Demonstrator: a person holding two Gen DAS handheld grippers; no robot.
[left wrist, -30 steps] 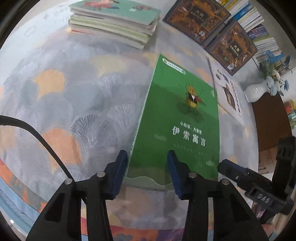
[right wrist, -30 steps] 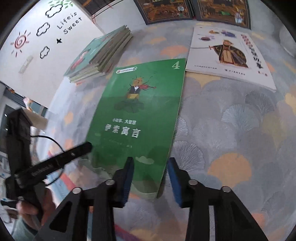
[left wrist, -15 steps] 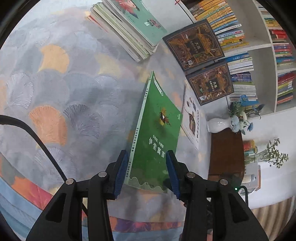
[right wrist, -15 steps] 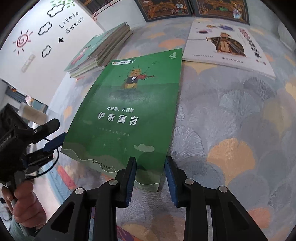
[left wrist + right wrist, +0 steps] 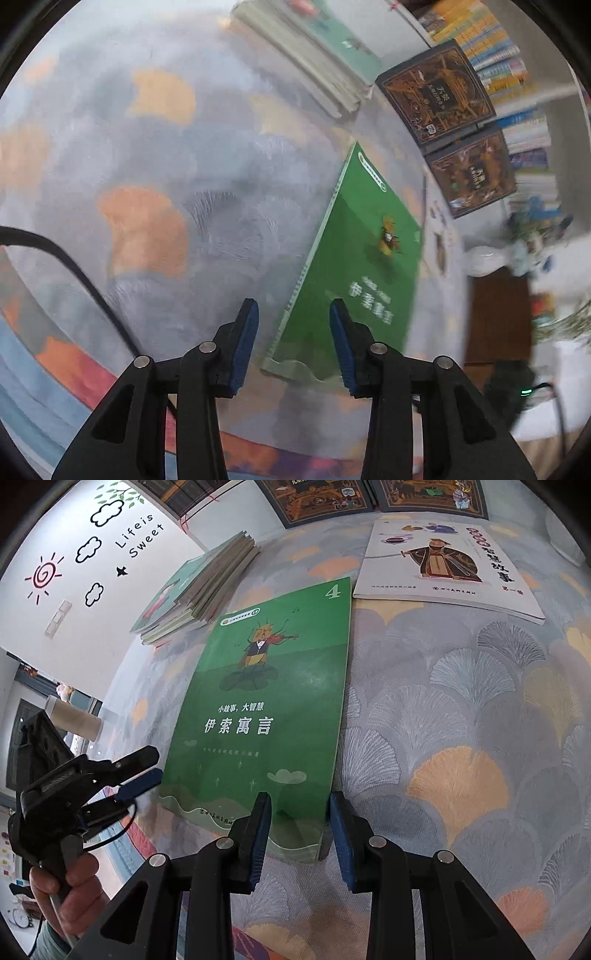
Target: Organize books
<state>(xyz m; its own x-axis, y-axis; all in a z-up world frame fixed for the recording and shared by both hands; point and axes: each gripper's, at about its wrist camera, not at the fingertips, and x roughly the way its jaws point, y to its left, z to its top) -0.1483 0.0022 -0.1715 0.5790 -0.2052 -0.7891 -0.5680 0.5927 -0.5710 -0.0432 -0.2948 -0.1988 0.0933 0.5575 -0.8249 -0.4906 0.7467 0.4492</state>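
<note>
You could read "小故事, 大智慧" and "伊索寓言" on the green book (image 5: 266, 716), with a "4" in its top corner. The wall (image 5: 74, 602) behind carried "Lifeis Sweet". On the white book (image 5: 443, 568) the lettering was too small for you to read.

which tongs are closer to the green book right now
Right. The right tongs straddle the green book at its near right corner, open. The left tongs sit just off its left edge, open, apart from it.
</note>
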